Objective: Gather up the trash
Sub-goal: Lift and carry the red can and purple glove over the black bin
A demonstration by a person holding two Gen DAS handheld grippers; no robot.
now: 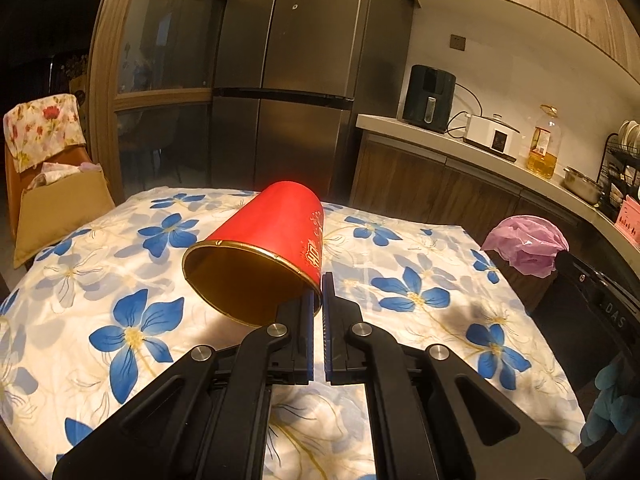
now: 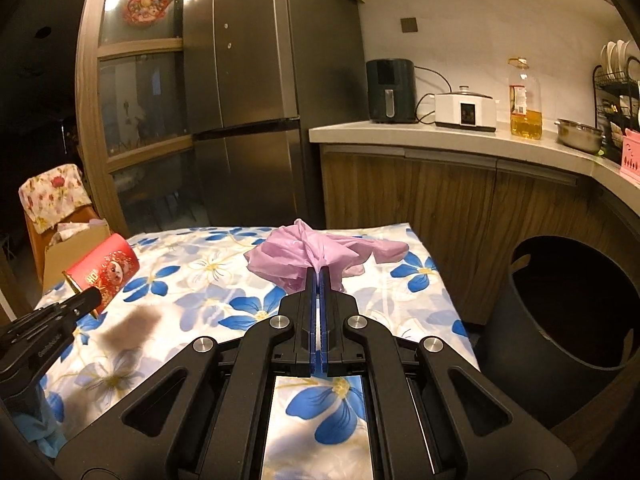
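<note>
A red paper cup (image 1: 266, 236) with a gold inside hangs tilted above the flowered tablecloth (image 1: 100, 320), its mouth facing the camera. My left gripper (image 1: 317, 280) is shut on the cup's rim, one finger inside and one outside. In the right wrist view the same cup (image 2: 106, 270) shows at the left, pinched by the left gripper (image 2: 90, 300). My right gripper (image 2: 319, 274) is shut on a crumpled pink plastic bag (image 2: 316, 254), lifted over the table. The pink bag (image 1: 528, 244) also shows at the right edge of the left wrist view.
A black bin (image 2: 568, 308) stands open on the floor right of the table. A cardboard box (image 1: 60, 208) sits on a chair at the left. Behind are a steel fridge (image 1: 288, 80) and a counter (image 2: 460, 132) with an air fryer, cooker, oil bottle and bowl.
</note>
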